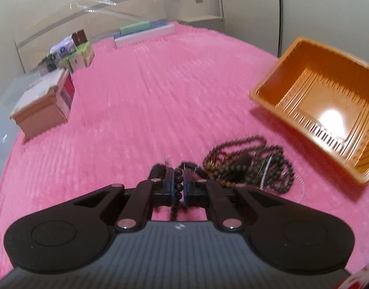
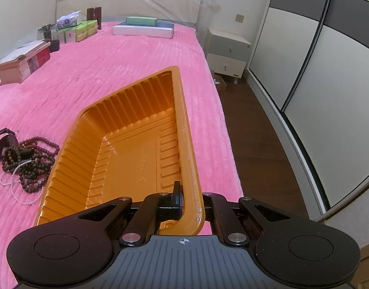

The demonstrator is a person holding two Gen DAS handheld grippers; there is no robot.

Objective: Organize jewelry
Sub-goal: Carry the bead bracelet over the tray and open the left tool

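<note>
A tangled pile of dark bead strands (image 1: 251, 163) lies on the pink bedspread, also in the right wrist view (image 2: 27, 159). My left gripper (image 1: 179, 180) is shut on one strand of dark beads (image 1: 178, 186), just left of the pile. An orange plastic tray (image 1: 324, 101) stands empty to the right of the pile. My right gripper (image 2: 186, 200) is shut on the near right rim of that tray (image 2: 191, 168); its outer finger is hidden behind the wall.
Boxes (image 1: 42, 103) and tissue packs (image 2: 68, 21) line the bed's far left. Flat boxes (image 2: 143, 29) lie at the headboard. The bed's right edge drops to a wood floor with a nightstand (image 2: 227, 50) and wardrobe doors (image 2: 317, 72).
</note>
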